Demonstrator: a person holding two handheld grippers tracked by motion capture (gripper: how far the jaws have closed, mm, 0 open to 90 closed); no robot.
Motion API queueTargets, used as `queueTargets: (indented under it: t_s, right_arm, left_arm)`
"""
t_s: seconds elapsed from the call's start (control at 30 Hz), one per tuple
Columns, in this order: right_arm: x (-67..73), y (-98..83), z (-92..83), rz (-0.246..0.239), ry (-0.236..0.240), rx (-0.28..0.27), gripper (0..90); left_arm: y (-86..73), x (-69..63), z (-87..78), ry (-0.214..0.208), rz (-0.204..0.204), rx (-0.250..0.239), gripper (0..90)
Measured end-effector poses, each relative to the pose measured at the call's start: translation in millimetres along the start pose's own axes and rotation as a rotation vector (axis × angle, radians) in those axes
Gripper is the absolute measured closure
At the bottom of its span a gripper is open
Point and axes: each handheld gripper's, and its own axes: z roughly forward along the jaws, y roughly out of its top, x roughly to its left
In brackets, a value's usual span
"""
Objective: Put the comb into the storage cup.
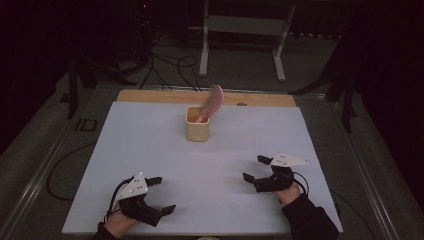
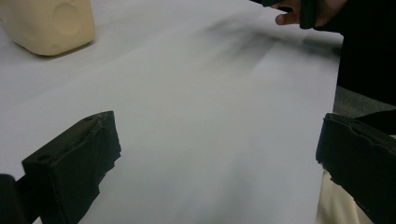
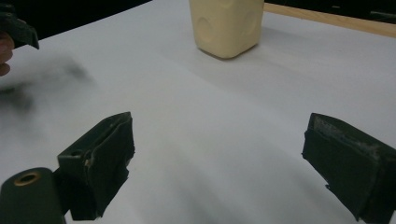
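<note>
A cream square cup (image 1: 197,124) stands upright at the far middle of the white sheet (image 1: 165,165), with a pink hairbrush (image 1: 212,102) leaning out of it to the right. The cup (image 2: 49,24) sits at the top left of the left gripper view, and the cup (image 3: 227,25) is at the top centre of the right gripper view. My left gripper (image 1: 162,195) rests open near the front left edge, nothing between its jaws. My right gripper (image 1: 255,168) lies open at the front right, also with nothing held. Both are well short of the cup.
A wooden table edge (image 1: 150,96) runs behind the sheet. Cables (image 1: 170,67) and a white metal stand (image 1: 245,30) lie on the floor beyond. A metal rail (image 1: 40,170) borders the left side. The other hand (image 2: 303,11) appears at the top of the left gripper view.
</note>
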Motion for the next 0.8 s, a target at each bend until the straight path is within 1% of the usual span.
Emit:
queueTargets:
  t_s: [0.13,0.23,0.4,0.6,0.67,0.8]
  right_arm:
    - [2.5,-4.8,-11.7,-0.006,-0.016,-0.003,8.9]
    - [2.6,-8.9,-20.7,0.011,-0.025,-0.01,8.9]
    - [3.1,-17.7,-33.7,0.022,-0.047,-0.012,8.9]
    - [3.4,-23.8,-42.1,0.042,-0.054,-0.017,8.9]
    - [4.6,-26.7,-46.2,0.031,-0.071,-0.014,8.9]
    - [4.5,-31.0,-52.4,0.037,-0.084,-0.017,8.9]
  left_arm:
    - [-0.1,0.5,-0.1,0.001,-0.002,-0.003,0.2]
    - [0.2,0.2,0.3,-0.002,-0.001,-0.001,0.2]
    - [0.2,0.3,0.6,-0.001,0.001,0.001,0.2]
    - [0.3,0.0,1.2,-0.003,0.001,0.0,0.2]
    - [0.4,0.1,1.0,-0.002,0.0,0.0,0.2]
    - [0.6,0.0,0.5,-0.002,0.0,-0.003,0.2]
